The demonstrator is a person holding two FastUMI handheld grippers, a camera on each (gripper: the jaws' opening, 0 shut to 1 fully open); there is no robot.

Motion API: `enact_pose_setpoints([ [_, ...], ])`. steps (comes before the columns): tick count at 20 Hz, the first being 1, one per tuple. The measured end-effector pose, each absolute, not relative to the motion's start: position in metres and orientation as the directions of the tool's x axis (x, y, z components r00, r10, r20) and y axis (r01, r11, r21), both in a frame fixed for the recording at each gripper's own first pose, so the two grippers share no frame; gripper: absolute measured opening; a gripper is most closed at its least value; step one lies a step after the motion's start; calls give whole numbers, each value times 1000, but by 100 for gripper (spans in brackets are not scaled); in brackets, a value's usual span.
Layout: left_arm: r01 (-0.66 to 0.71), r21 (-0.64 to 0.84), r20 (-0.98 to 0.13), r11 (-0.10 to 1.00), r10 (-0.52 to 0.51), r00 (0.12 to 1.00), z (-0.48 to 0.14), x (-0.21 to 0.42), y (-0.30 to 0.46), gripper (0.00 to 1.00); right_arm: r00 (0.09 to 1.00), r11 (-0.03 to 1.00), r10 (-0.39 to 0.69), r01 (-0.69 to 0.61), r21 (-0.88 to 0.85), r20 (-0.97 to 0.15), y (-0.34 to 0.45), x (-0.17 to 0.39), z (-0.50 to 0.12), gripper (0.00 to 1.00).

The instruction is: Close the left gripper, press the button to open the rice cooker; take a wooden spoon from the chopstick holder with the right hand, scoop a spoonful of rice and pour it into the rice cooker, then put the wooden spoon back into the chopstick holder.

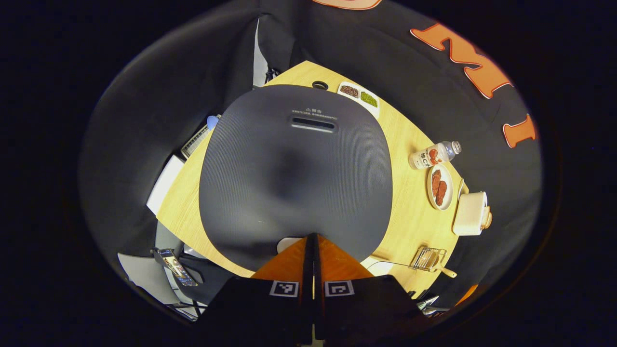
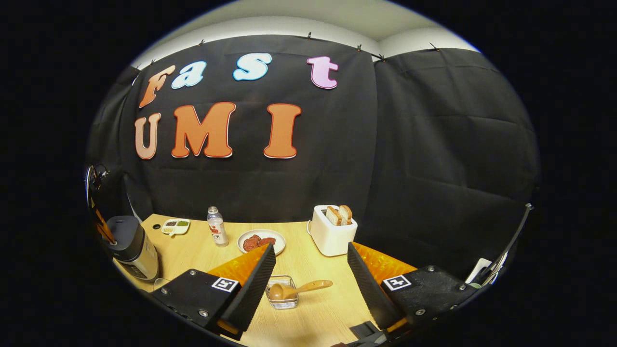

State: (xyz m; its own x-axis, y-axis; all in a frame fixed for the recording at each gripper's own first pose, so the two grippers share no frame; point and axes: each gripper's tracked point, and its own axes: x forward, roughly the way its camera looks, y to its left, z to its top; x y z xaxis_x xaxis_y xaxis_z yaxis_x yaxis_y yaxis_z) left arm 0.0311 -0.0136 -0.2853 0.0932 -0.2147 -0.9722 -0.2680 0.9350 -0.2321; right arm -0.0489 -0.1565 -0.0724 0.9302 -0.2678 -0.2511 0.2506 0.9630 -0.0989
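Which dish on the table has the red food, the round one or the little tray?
The round plate between the bottle and the toaster. The little tray by the rice cooker has brown and green fillings instead.

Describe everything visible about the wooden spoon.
The wooden spoon is light brown, smooth wood, with a rounded bowl and a short handle. It lies nearly flat, its bowl in a small clear wire-framed holder on the wooden table, its handle sticking out over the rim. The right gripper is open, its fingers to either side of the spoon, not touching it.

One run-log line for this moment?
left gripper: shut, over closed rice cooker lid | right gripper: open above wooden spoon | rice: not scooped
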Motion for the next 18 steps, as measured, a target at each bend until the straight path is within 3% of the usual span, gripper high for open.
enact_pose_setpoints([
  [3, -260, -241, -969, 935, -215, 124, -283, 30, -13, 2, 928, 966, -258, 242, -91, -270, -155, -48, -82, 93],
  [5, -197, -266, -956, 944, -233, 176, -281, 27, -15, 6, 920, 969, -247, 232, -86, -305, -155, -48, -96, 93],
  [9, -62, -268, -904, 961, -229, 360, -254, 24, -22, 5, 891, 973, -229, 221, -64, -393, -160, -48, -129, 93],
  [13, 2, -205, -770, 979, -163, 617, -189, 50, -9, 6, 846, 977, -199, 209, -35, -494, -161, -48, -169, 93],
  [18, -15, -190, -666, 982, -118, 737, -137, 48, -5, 2, 803, 980, -144, 199, 32, -578, -160, -44, -207, 94],
])
